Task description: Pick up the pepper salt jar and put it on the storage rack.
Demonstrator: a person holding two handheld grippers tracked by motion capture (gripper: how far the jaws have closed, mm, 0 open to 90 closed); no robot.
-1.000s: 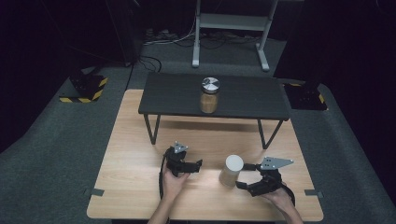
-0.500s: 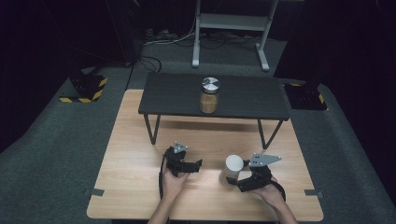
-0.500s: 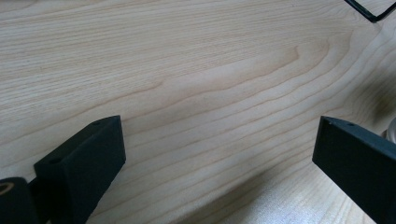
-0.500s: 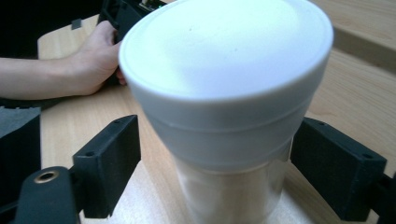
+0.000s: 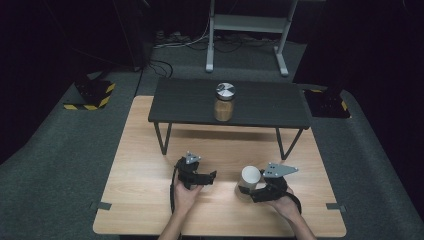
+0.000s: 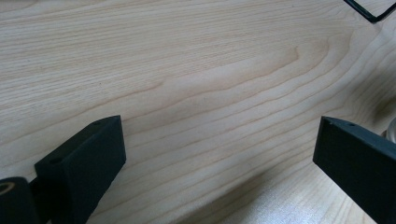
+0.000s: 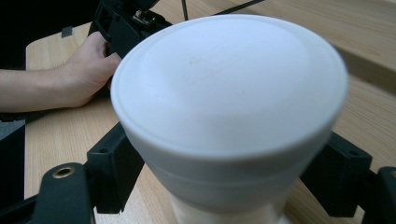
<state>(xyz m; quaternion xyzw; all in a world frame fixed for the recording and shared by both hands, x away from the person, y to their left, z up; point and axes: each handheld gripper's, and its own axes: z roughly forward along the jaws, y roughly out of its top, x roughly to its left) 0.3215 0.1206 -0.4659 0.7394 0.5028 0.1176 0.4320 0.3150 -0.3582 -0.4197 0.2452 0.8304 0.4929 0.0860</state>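
White-lidded jar point(image 7: 229, 116) sitting between the right gripper point(image 5: 255, 192) fingers, jaws closing around it, left gripper point(image 6: 219, 154) resting released

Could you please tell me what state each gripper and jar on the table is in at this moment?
White-lidded jar: upright on the wooden table, lid on, between the right gripper's jaws.
Right gripper: jaws on either side of the jar, below its lid; whether they press it is unclear.
Left gripper: jaws wide open, holding nothing, low over the wood.
Silver-lidded jar: upright on the black shelf, lid on.
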